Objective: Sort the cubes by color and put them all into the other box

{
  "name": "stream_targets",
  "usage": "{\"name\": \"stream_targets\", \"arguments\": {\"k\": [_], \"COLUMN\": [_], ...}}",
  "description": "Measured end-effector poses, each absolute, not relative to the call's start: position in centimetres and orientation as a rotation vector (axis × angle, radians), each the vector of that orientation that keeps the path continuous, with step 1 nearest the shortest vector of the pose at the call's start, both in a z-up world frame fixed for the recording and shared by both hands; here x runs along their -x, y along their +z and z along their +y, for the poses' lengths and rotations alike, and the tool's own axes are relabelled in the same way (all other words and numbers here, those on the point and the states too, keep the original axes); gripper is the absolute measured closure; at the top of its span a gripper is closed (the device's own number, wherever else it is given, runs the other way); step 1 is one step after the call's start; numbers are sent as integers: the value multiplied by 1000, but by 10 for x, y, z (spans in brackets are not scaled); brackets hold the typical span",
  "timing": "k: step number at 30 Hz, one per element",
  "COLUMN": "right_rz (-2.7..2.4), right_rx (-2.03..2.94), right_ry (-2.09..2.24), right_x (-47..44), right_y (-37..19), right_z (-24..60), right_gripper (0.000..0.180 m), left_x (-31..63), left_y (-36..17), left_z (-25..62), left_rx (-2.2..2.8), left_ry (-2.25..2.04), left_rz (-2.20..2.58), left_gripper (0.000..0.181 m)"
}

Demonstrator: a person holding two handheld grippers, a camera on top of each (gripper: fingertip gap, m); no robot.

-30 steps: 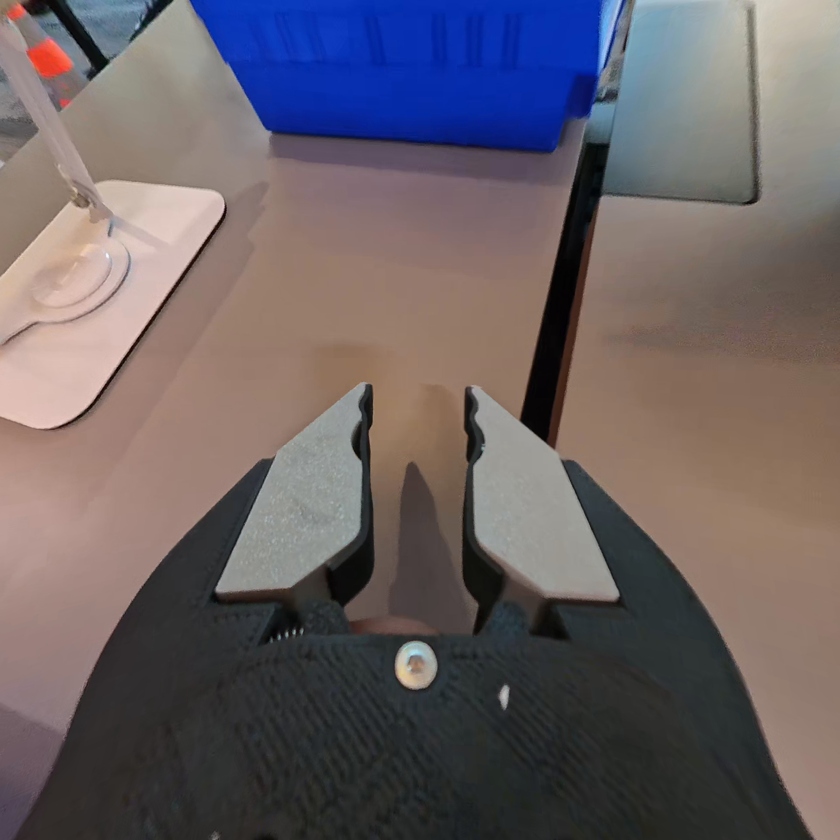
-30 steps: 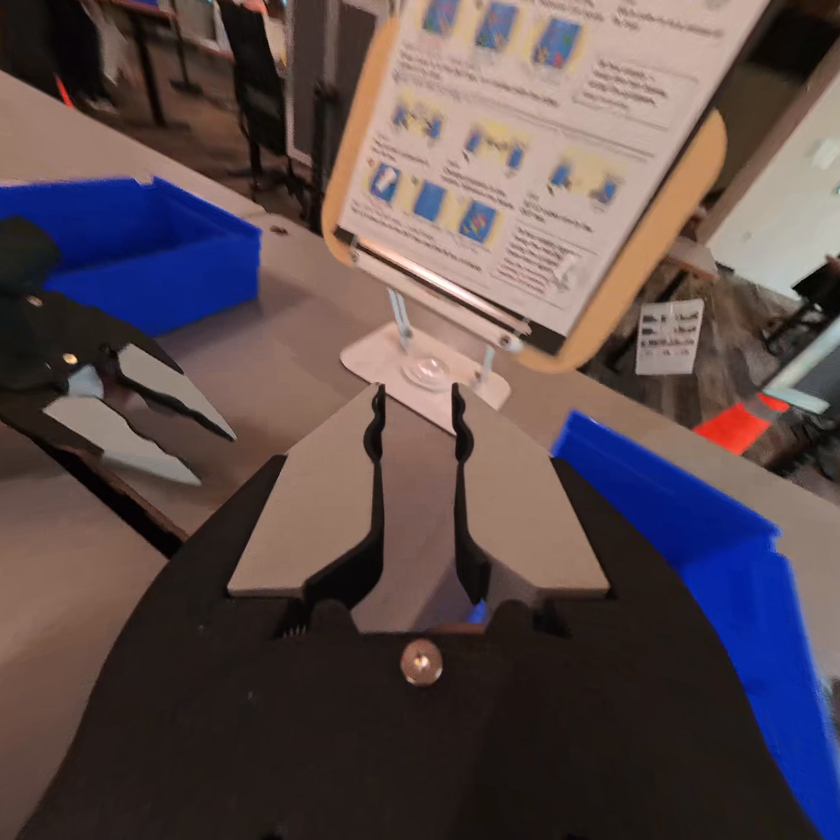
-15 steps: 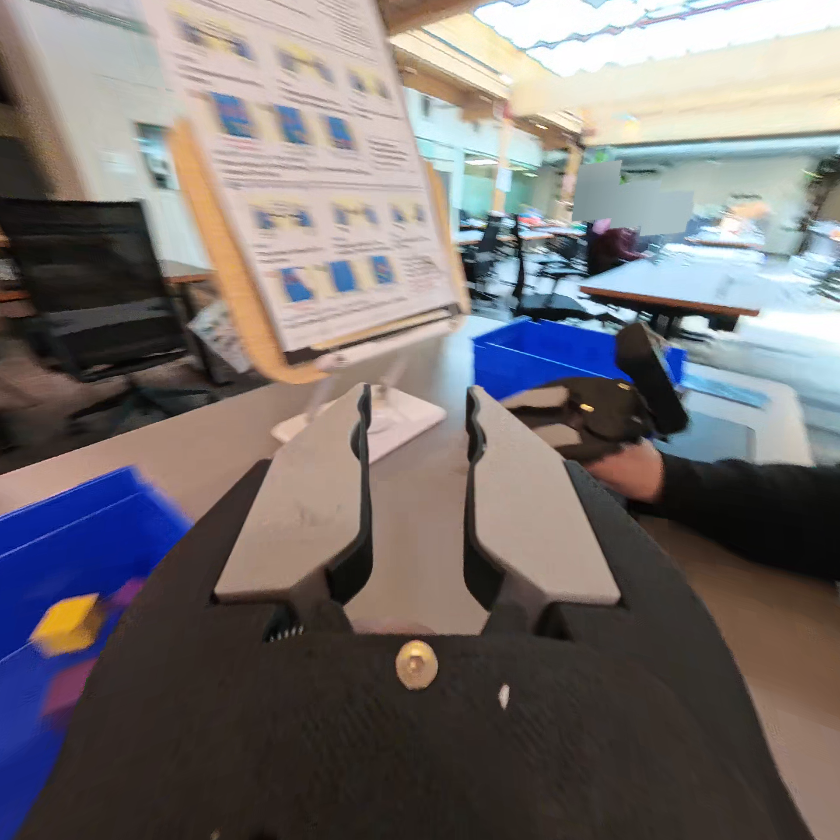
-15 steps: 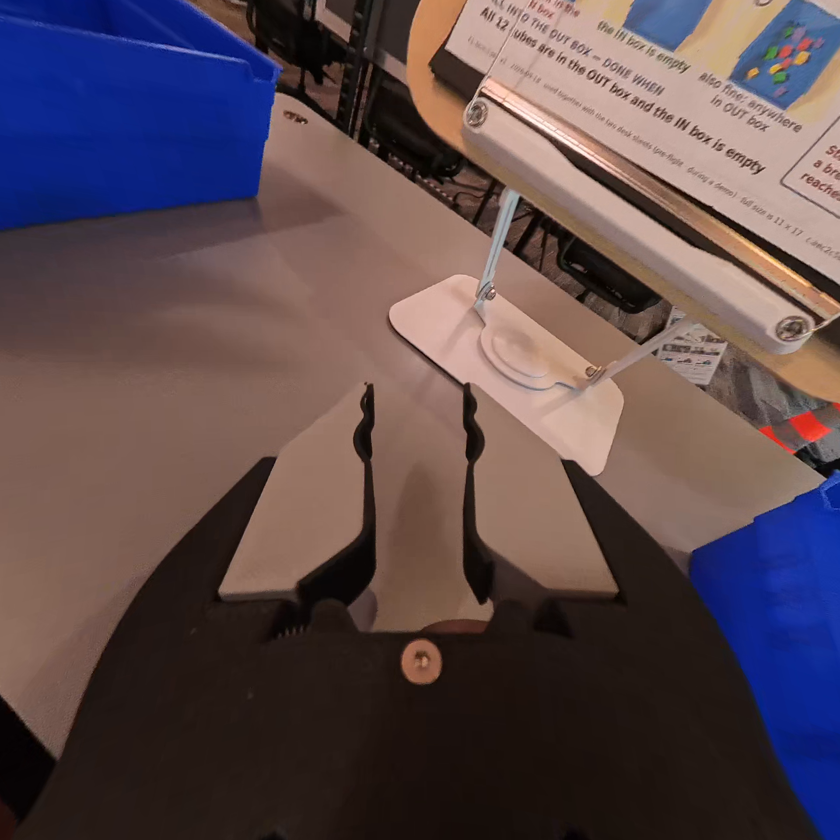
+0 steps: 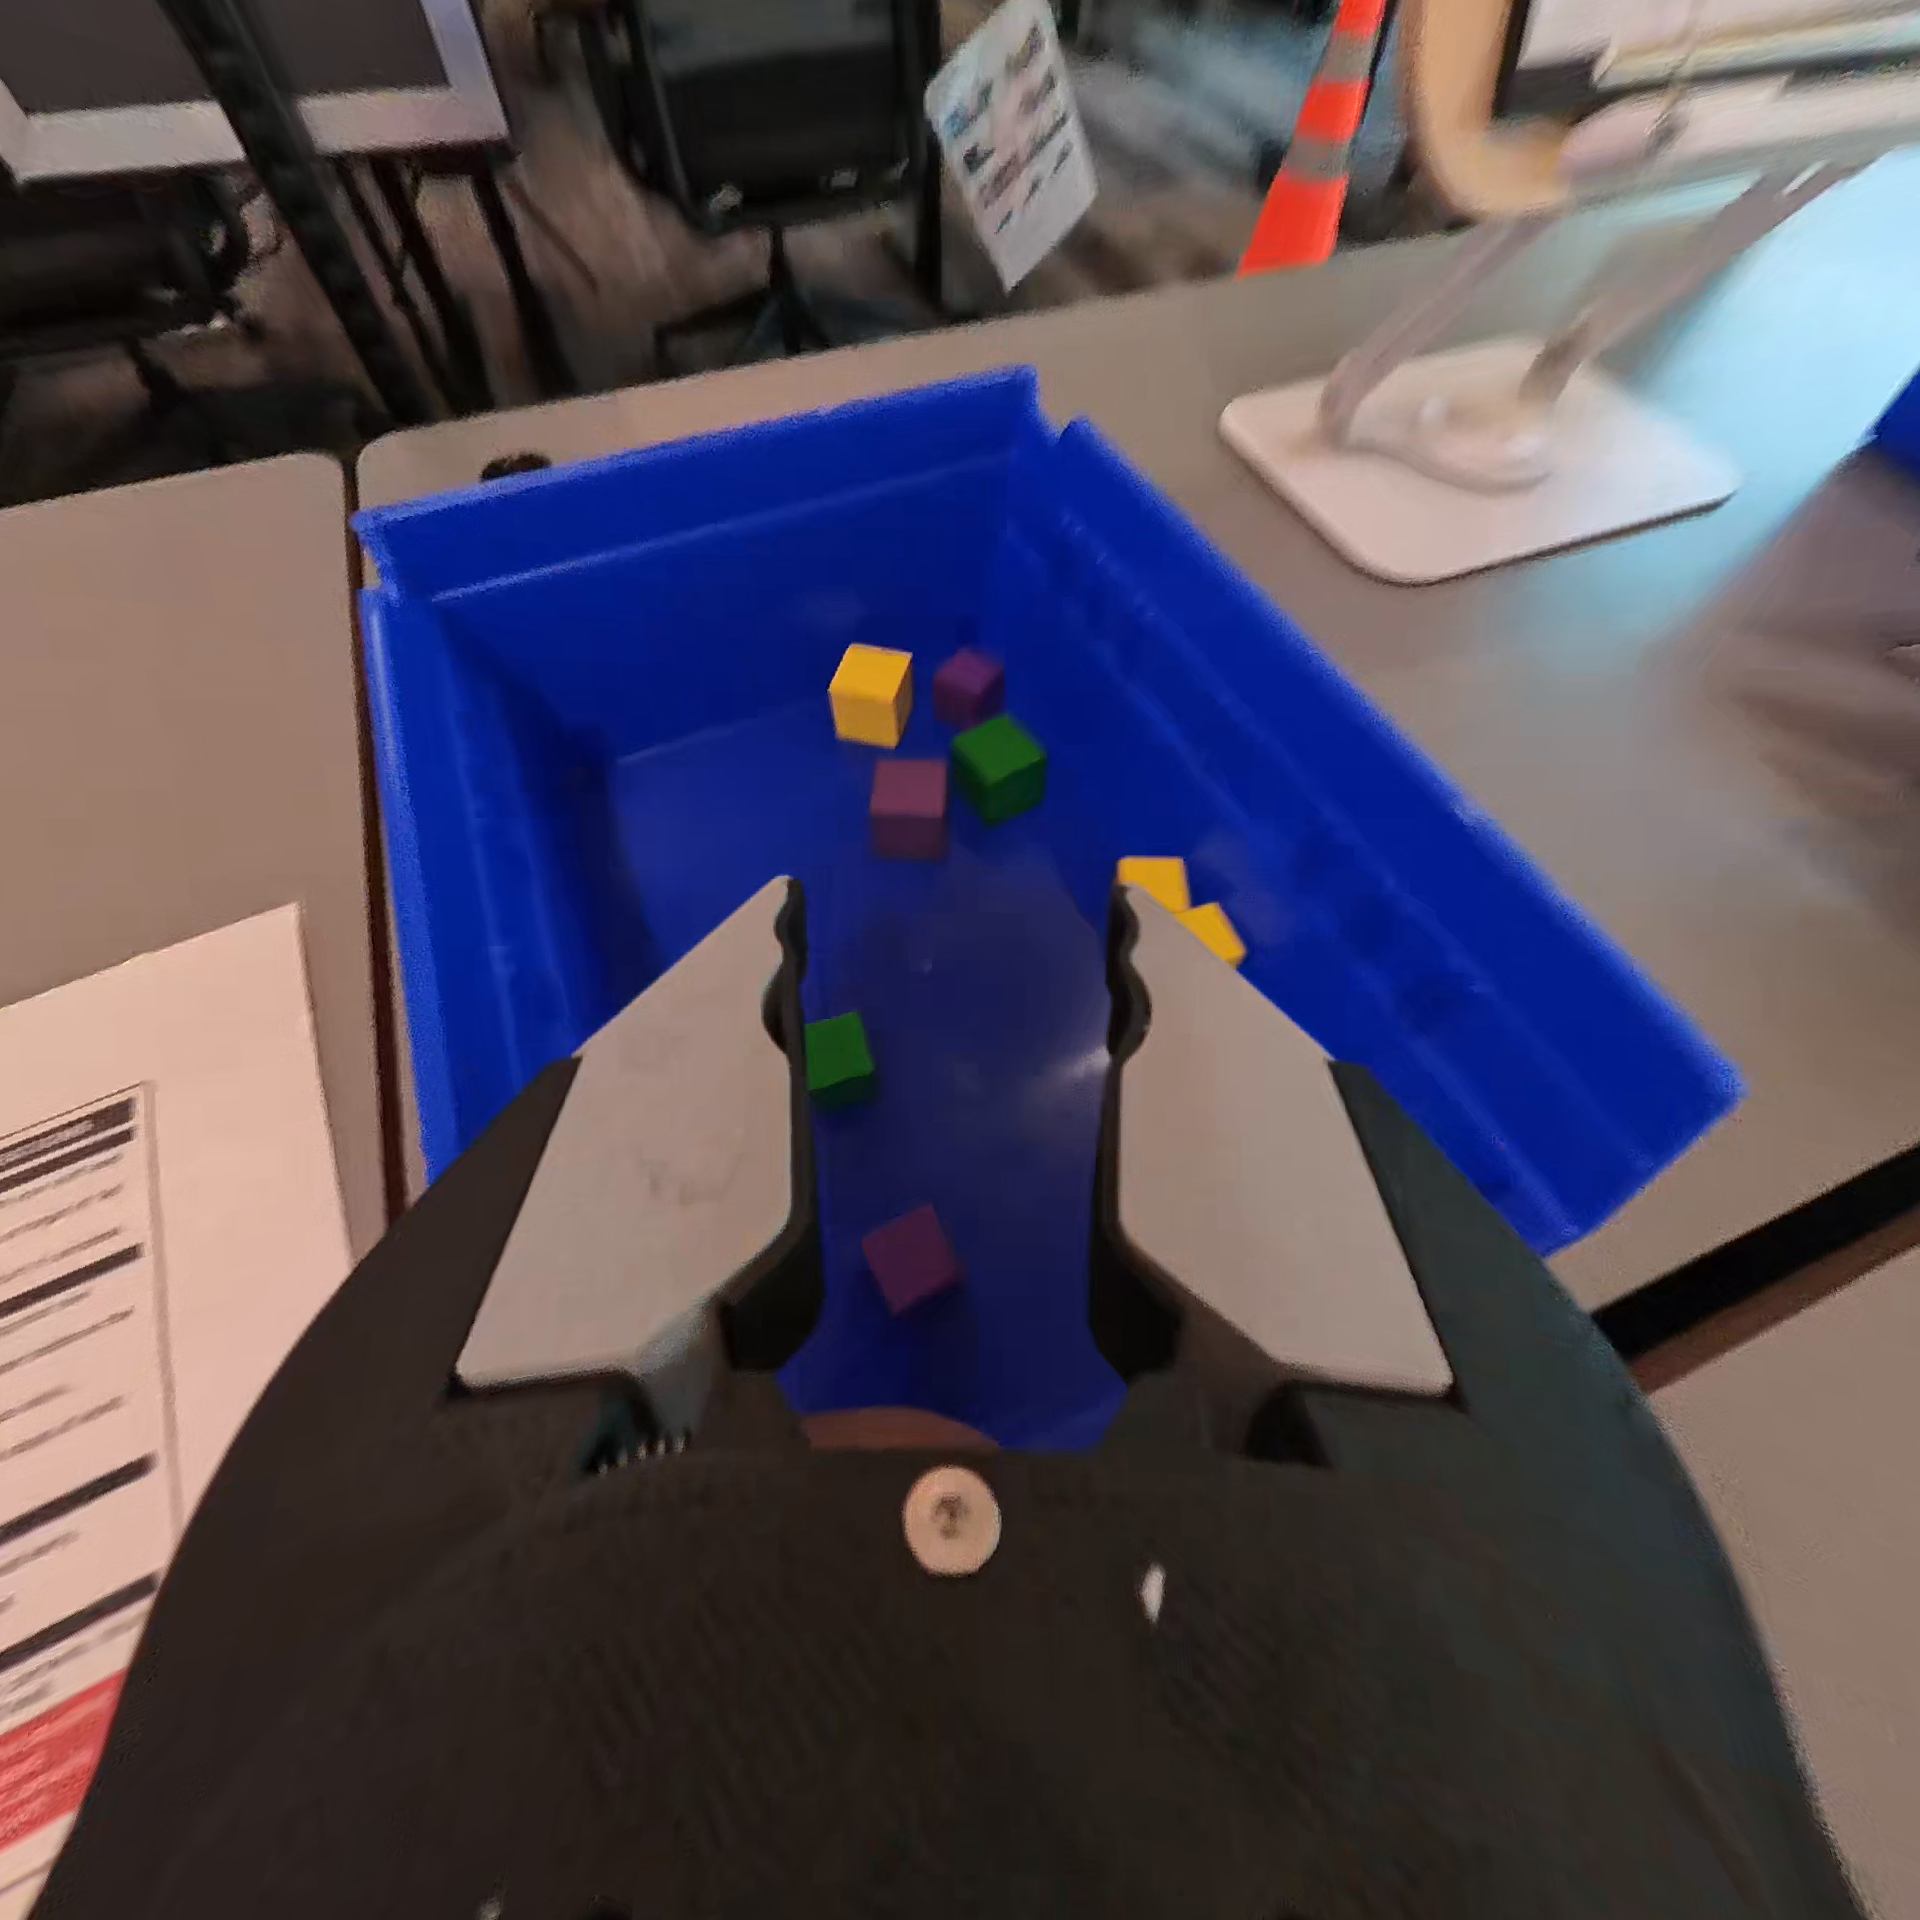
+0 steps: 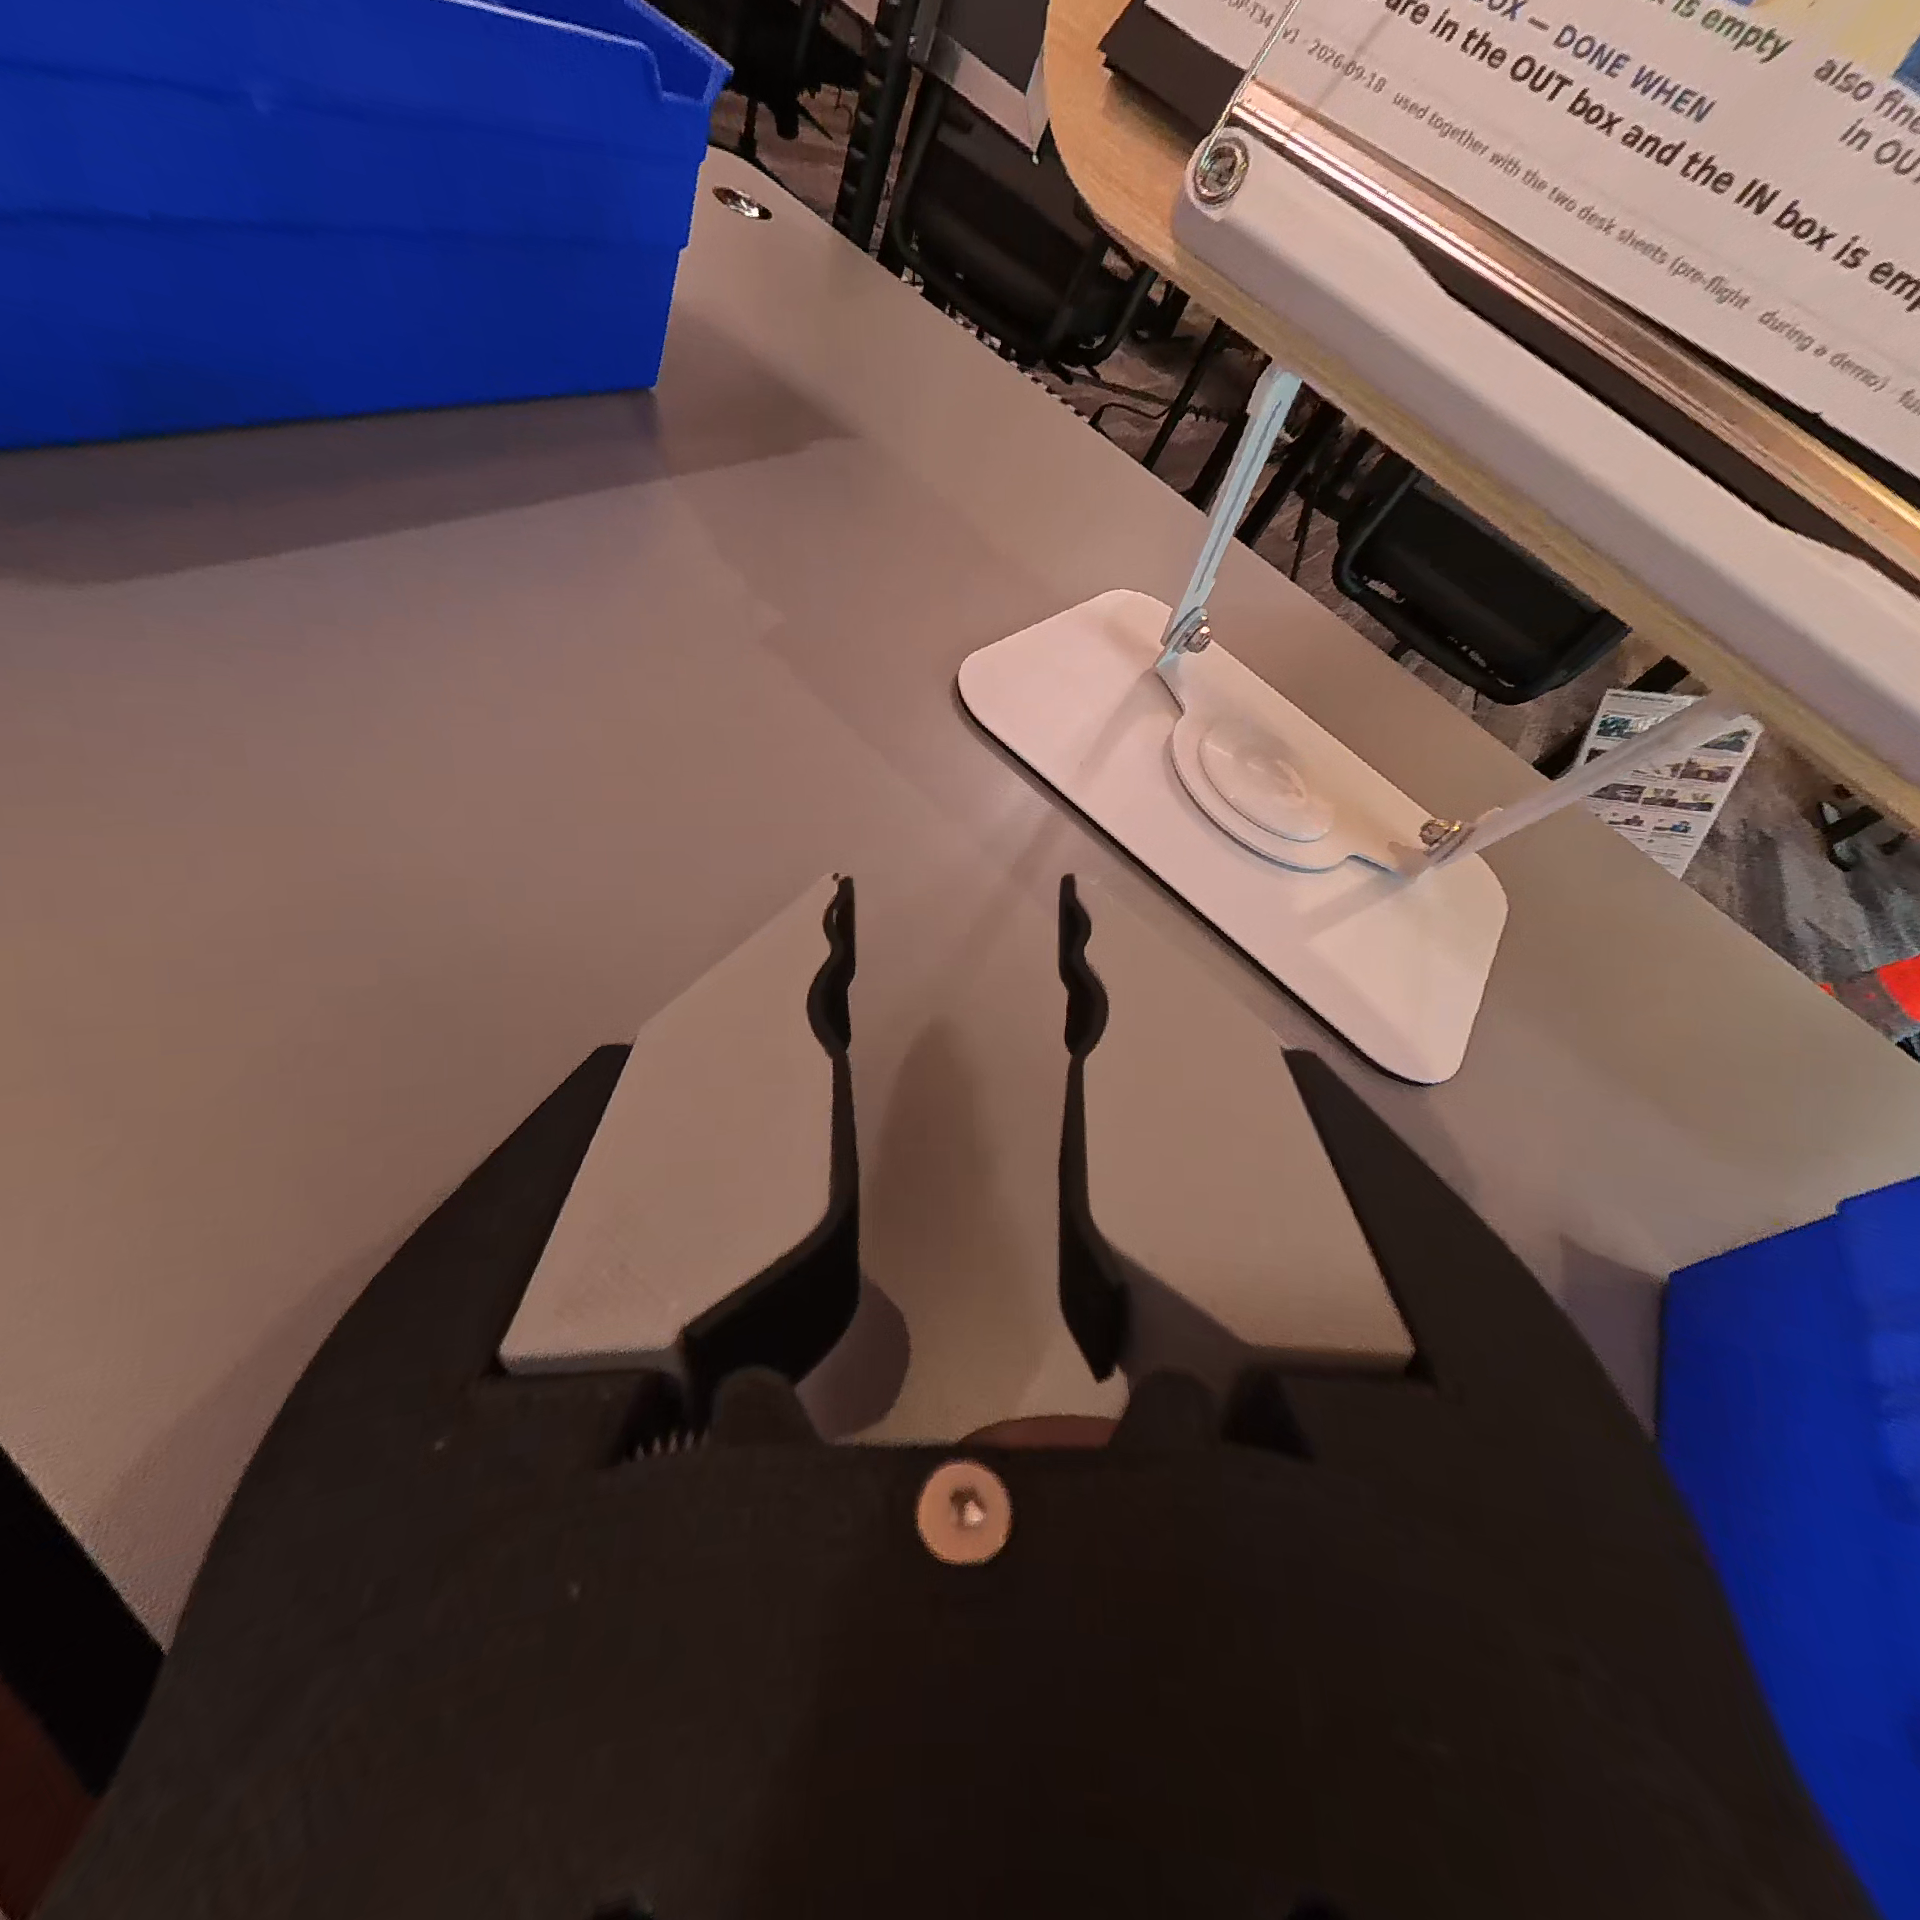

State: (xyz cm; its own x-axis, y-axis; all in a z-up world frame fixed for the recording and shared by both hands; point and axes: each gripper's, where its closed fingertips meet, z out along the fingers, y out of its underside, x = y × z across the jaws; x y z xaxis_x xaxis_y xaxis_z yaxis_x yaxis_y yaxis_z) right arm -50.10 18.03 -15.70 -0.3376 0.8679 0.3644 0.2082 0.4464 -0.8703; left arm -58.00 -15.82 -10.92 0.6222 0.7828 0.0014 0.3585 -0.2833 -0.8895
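In the left wrist view a blue box (image 5: 488, 831) holds several cubes: a yellow cube (image 5: 871, 694), purple cubes (image 5: 910, 806) (image 5: 968, 684) (image 5: 910, 1257), green cubes (image 5: 997, 767) (image 5: 837, 1058) and two yellow cubes (image 5: 1155, 881) partly behind my right finger. My left gripper (image 5: 948, 914) is open and empty, above the box's near half. In the right wrist view my right gripper (image 6: 951, 894) is open and empty over the bare grey table (image 6: 416, 831). One blue box (image 6: 312, 208) stands at the far left, another blue box (image 6: 1797, 1455) at the right edge.
A white stand base (image 6: 1236, 821) carries a tilted instruction board (image 6: 1558, 208) just beyond my right gripper; it also shows blurred in the left wrist view (image 5: 1475, 468). A printed sheet (image 5: 125, 1247) lies left of the cube box. An orange cone (image 5: 1309, 156) and chairs stand beyond the table.
My left gripper has swung from facing the board to look down into the box of cubes, and its jaws have opened wider. My right gripper has crept closer to the stand base.
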Motion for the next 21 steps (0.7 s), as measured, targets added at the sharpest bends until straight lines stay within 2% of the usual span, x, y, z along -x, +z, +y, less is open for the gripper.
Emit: {"name": "stream_targets", "arguments": {"k": [8,11,21], "right_rz": [-1844,-1839,-1856], "right_rx": [924,919,930], "right_ry": [945,943,977], "right_x": [501,500,498], "right_y": [-164,-163,-163], "right_z": [173,173,169], "right_gripper": [144,144,144], "left_x": [579,575,568], "left_y": [-158,-158,-178], "left_z": [-172,-179,-201], "left_rx": [2202,2240,2333], "left_ry": [674,696,638], "left_rz": [-958,-975,-1127], "left_gripper": [117,117,129]}}
